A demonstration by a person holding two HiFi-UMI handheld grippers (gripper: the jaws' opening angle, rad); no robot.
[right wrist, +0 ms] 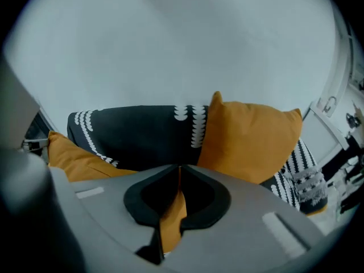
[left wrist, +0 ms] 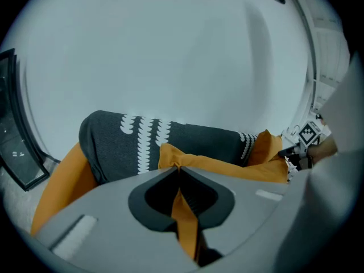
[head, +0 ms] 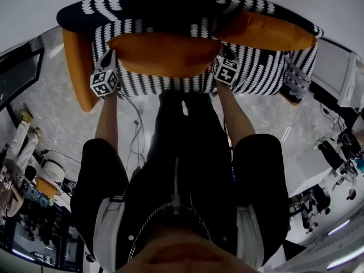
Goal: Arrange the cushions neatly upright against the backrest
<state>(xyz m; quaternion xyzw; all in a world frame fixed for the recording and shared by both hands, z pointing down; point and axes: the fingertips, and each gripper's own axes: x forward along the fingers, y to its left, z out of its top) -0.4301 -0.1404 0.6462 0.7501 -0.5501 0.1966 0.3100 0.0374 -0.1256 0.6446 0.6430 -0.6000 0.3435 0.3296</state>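
We log: left gripper (left wrist: 178, 169), jaws clamped on the left corner of the orange cushion (head: 165, 53); right gripper (right wrist: 179, 168), clamped on its right corner. The cushion is stretched level over the seat of the patterned sofa (head: 165, 84). A second orange cushion (head: 267, 30) stands upright against the backrest (head: 165, 4), at the sofa's right rear corner.
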